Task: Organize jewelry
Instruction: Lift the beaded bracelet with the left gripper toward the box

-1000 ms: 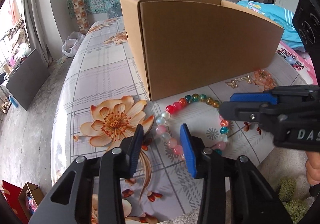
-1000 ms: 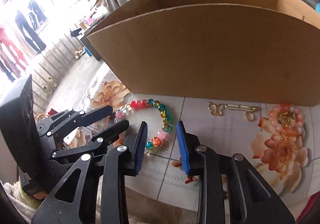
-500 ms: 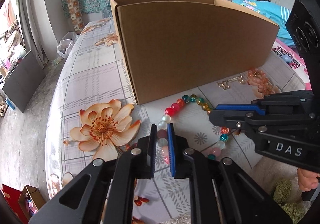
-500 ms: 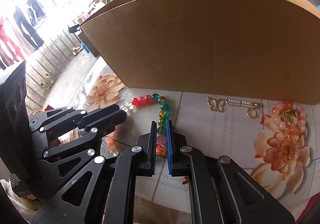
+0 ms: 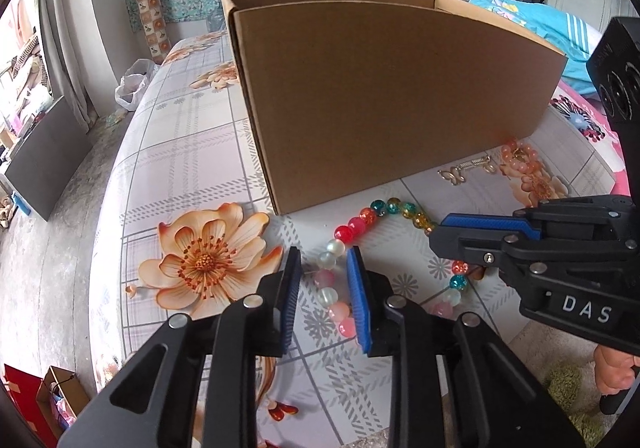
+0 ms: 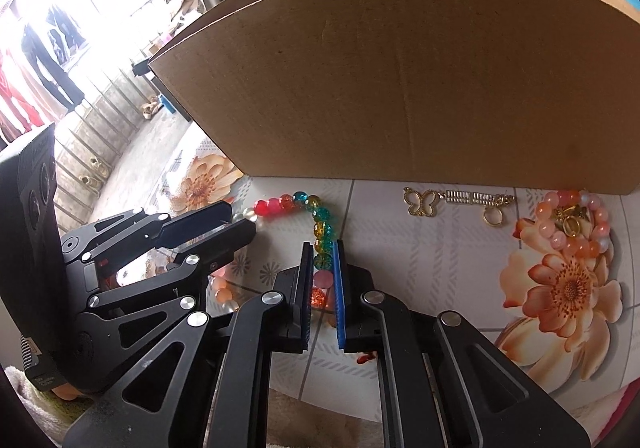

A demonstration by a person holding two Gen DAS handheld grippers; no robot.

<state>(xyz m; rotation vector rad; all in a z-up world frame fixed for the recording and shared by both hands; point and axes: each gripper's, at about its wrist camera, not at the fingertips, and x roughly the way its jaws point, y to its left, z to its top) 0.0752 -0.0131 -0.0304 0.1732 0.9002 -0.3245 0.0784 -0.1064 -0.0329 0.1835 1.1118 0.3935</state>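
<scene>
My left camera looks steeply down along my left claw (image 5: pixel 324 280), close over the flowered tabletop (image 5: pixel 192 151), facing the far cardboard box (image 5: pixel 392 99). My right camera does likewise from the right. Both share the box, the beaded bracelet (image 6: pixel 322 232) and each other's claw.

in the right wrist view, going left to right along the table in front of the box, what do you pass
left gripper → multicolour bead bracelet → gold butterfly chain → pink bead bracelet

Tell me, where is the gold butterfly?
The gold butterfly lies on the flowered tablecloth just in front of the cardboard box, right of the colourful bead string.
</scene>
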